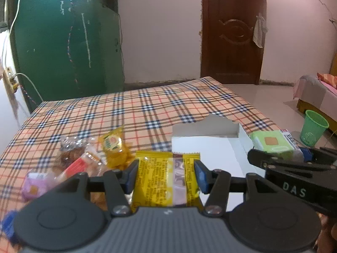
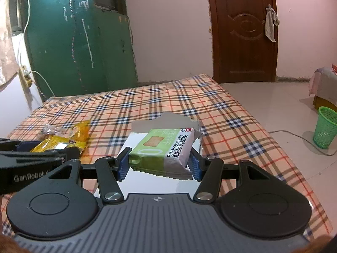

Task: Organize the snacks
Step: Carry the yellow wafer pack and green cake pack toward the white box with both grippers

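Left gripper [image 1: 166, 176] is clamped on a flat yellow plastic snack packet with a clear window strip [image 1: 162, 179], blue pads pressing both long edges; packet is held off the surface, near the front left edge of the open white cardboard box [image 1: 210, 145]. Right gripper [image 2: 158, 164] is clamped on a green-and-white wrapped biscuit pack printed with a cracker picture [image 2: 164, 149], held tilted above the box, whose torn back flap [image 2: 168, 122] stands upright. Box sits on the orange plaid tablecloth [image 2: 231, 113]. Left of the box, a loose cluster lies on the cloth: small yellow sealed snack pouch [image 1: 113, 145], clear-wrapped brown pastry [image 1: 70, 151], red-and-clear wrapped snack [image 1: 78, 166], pale purple wrapped sweet [image 1: 34, 184]. Green mesh plastic bin [image 2: 326, 126] stands on the floor, well apart.
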Demonstrator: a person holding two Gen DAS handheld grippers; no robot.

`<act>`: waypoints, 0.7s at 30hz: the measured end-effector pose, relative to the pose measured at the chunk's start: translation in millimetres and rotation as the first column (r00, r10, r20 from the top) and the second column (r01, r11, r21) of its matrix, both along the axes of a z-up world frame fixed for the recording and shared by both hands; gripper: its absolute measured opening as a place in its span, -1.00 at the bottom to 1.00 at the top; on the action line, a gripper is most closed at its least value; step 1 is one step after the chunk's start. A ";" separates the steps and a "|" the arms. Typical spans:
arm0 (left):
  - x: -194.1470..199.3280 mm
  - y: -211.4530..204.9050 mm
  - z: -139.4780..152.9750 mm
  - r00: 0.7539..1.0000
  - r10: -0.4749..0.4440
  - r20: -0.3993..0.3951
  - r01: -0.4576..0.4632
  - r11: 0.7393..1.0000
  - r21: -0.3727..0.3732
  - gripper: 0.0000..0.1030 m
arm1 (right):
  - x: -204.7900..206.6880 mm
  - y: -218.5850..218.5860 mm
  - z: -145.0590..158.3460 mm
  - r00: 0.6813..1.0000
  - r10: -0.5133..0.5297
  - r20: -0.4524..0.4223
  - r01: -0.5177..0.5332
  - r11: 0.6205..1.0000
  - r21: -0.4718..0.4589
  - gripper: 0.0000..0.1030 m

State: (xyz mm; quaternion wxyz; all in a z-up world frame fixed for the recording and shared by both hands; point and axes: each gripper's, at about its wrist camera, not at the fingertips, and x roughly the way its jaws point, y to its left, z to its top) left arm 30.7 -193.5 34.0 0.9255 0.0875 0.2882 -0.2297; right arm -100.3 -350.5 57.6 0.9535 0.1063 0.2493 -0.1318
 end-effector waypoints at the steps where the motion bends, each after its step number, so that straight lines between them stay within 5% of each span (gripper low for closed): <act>1: 1.7 -2.8 -0.2 1.000 -0.003 -0.003 0.003 1.000 0.001 0.05 | 7.5 -4.1 0.9 1.000 0.002 -0.003 -0.002 1.000 0.000 0.34; 21: 54.1 -52.6 -22.8 0.998 -0.051 -0.043 0.053 0.998 0.029 0.05 | 87.7 -45.7 -8.8 0.997 0.004 -0.081 -0.005 1.000 -0.011 0.34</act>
